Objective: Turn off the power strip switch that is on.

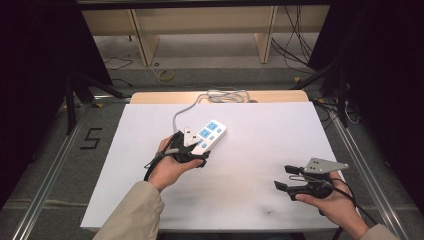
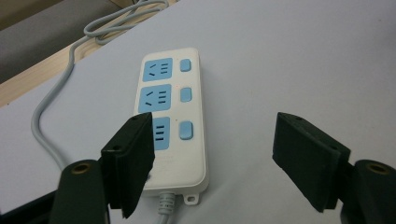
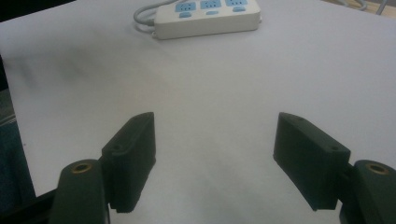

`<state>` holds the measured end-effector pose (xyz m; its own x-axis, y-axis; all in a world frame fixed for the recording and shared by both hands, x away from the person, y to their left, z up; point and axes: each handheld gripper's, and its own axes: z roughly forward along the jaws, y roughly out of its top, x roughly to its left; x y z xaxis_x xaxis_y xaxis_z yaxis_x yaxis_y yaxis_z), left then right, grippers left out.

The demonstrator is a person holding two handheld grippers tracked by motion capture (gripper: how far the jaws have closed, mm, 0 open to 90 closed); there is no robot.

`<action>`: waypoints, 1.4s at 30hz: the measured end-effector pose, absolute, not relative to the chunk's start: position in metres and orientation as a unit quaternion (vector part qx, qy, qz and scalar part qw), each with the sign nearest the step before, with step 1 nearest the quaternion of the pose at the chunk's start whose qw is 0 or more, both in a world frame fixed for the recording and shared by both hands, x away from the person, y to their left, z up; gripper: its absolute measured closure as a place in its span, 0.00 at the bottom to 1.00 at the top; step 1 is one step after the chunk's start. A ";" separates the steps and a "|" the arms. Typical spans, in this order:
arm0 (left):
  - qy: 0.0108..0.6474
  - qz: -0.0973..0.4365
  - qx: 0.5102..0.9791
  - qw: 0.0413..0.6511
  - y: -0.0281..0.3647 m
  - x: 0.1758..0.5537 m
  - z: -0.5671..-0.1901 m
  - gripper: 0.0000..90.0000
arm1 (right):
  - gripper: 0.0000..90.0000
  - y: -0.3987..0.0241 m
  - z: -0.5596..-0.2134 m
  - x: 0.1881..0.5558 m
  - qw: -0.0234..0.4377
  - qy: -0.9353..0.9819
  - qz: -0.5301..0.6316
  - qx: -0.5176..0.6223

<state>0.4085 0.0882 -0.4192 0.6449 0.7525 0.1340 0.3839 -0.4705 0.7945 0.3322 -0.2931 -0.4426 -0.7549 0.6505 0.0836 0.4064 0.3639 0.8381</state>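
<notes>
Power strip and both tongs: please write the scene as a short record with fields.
surface: white table top
power strip: white, three blue sockets, three blue switches, lying flat
cable: grey, runs from the strip to the far table edge
left tongs: open, above the strip's cable end, not pressing on it
right tongs: open, nothing between them, apart from the strip, over bare table

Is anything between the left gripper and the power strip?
Nothing visible. The left gripper sits right at the cord end of the power strip, jaws open, one jaw over its near corner; bare white table lies around it.
</notes>
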 end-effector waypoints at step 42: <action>0.383 0.213 0.842 0.315 0.064 0.456 -0.408 1.00 | 0.34 -0.295 -0.444 0.333 0.132 0.815 0.458 0.328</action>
